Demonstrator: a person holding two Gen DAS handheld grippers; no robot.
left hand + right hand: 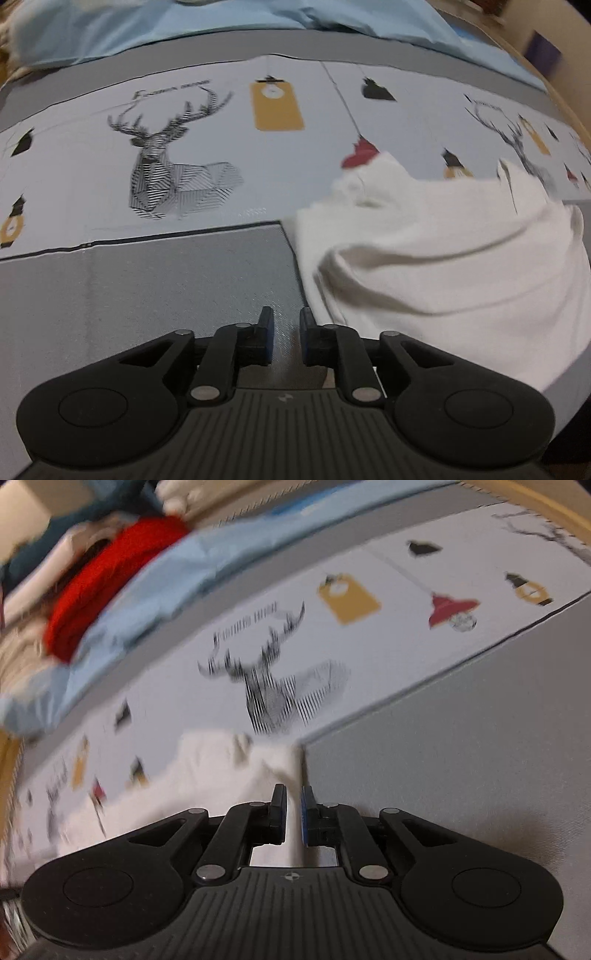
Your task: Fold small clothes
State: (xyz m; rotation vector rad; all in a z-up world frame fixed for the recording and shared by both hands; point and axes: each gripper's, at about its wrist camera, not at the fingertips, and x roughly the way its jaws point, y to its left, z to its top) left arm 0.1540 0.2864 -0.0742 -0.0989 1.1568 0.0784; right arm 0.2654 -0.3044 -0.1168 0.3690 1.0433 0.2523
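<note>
A small white garment (443, 251) lies rumpled on the printed mat, at the right of the left wrist view. My left gripper (286, 321) hovers over the grey part of the mat just left of the garment's edge, its jaws a little apart with nothing between them. In the right wrist view the same white garment (207, 775) spreads to the left and under the gripper. My right gripper (294, 801) is nearly closed with a strip of the white cloth pinched between its jaws. This view is motion-blurred.
The mat (147, 280) has a grey panel and a pale band printed with a deer (166, 170), tags and lamps. A light blue cloth (258, 22) lies along the far edge. A red garment (107, 587) sits on a pile at the far left.
</note>
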